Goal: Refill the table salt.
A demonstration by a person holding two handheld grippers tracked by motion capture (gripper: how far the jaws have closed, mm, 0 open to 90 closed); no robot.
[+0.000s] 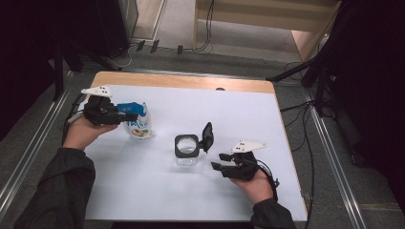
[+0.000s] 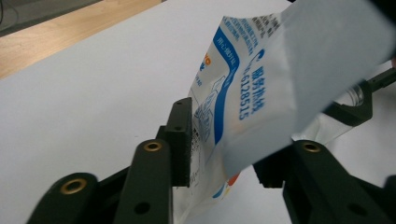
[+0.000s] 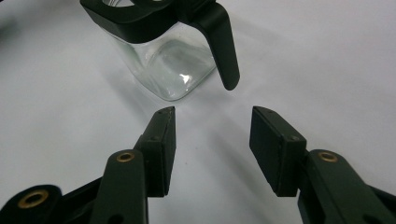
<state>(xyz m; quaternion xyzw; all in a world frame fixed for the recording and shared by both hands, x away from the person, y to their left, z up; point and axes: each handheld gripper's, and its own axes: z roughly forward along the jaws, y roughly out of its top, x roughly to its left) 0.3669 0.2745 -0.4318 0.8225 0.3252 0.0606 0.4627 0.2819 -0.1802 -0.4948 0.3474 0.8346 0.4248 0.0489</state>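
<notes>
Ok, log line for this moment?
left gripper: around pouch | right gripper: open, empty, beside jar | jar lid: flipped open

Bare desk (image 1: 157, 191) lies open along the near edge and across the far right. The glass jar (image 1: 186, 151) with its raised black lid (image 1: 207, 137) stands mid-desk, blocking the straight line between the right gripper (image 1: 220, 161) and the pouch (image 1: 139, 125) at left.
</notes>
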